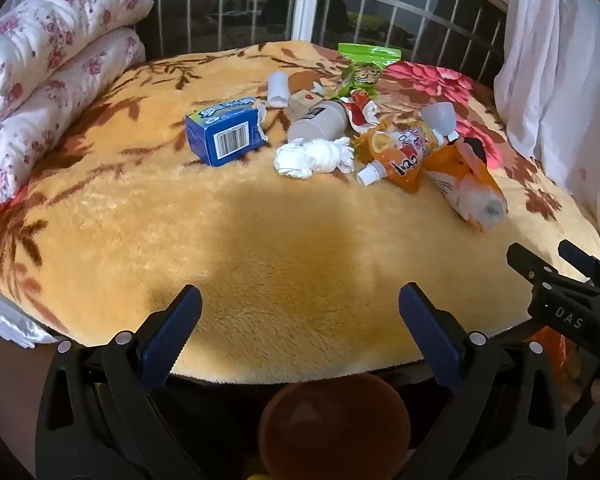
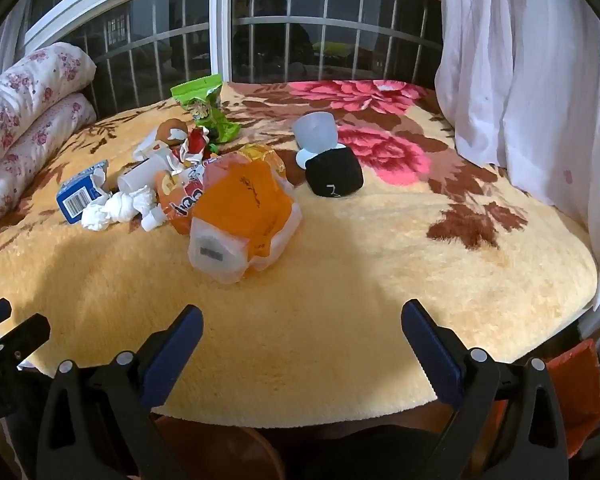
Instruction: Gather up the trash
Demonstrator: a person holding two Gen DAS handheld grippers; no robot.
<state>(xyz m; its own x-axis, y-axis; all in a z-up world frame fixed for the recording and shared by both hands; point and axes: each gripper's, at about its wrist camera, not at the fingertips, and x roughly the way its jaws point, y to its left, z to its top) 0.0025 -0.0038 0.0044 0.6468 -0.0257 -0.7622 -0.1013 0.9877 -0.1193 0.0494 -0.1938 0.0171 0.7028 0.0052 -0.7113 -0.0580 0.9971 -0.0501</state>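
Bed blanket [image 1: 260, 248] w/ trash pile [image 1: 340, 132], folded quilt [image 1: 48, 72].

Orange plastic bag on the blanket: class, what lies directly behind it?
Behind the orange plastic bag lie an orange drink pouch, a crumpled red wrapper and a green snack bag. Whatever sits under the bag is covered.

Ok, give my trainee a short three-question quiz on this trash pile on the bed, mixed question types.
1. True or false: the left gripper holds the blue cardboard box with a barcode.
2. Which lies nearest the right gripper? A) green snack bag B) orange and clear plastic bag C) black rounded pouch
3. Fill in: the knotted white tissue wad lies on the yellow ____.

Key: 1 false; 2 B; 3 blanket.
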